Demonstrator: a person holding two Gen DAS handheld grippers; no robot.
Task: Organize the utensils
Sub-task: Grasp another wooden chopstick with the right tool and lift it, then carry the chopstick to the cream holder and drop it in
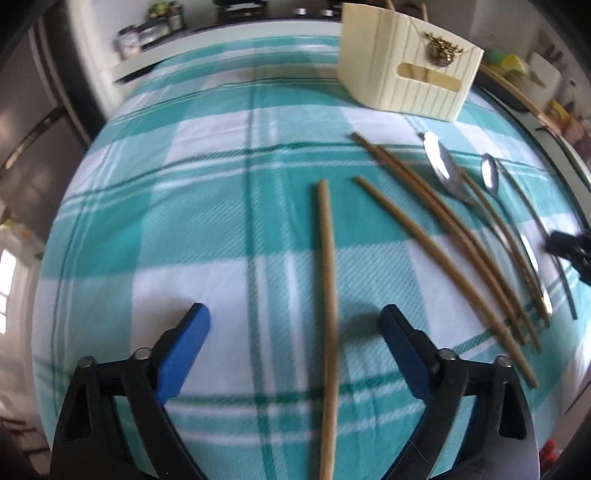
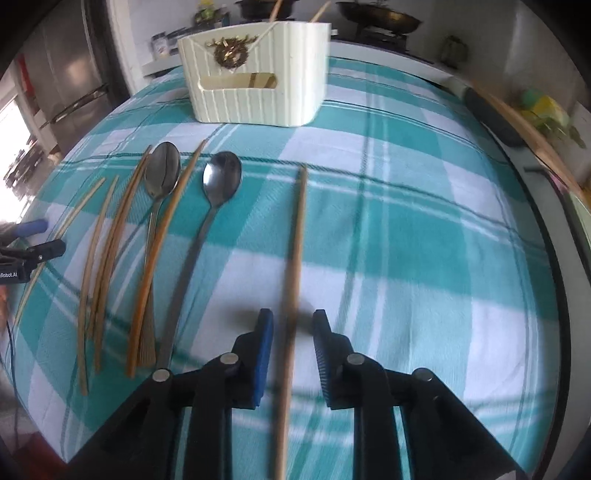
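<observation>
Several wooden chopsticks and two metal spoons lie on a teal-and-white checked cloth [image 1: 184,221]. In the left wrist view my left gripper [image 1: 295,325] is wide open, its blue fingers either side of a single chopstick [image 1: 327,280] lying on the cloth. In the right wrist view my right gripper [image 2: 293,328] is open with a narrow gap around another single chopstick [image 2: 295,258], not touching it. Two spoons [image 2: 221,181] [image 2: 162,173] and more chopsticks [image 2: 107,254] lie to the left. A cream utensil box [image 2: 255,70] stands at the far side; it also shows in the left wrist view [image 1: 402,62].
The cloth [image 2: 424,221] covers the table. A fridge [image 2: 70,70] stands at the far left. Counter items and a dark pan [image 2: 380,16] sit behind the box. My left gripper shows at the left edge of the right wrist view [image 2: 33,243].
</observation>
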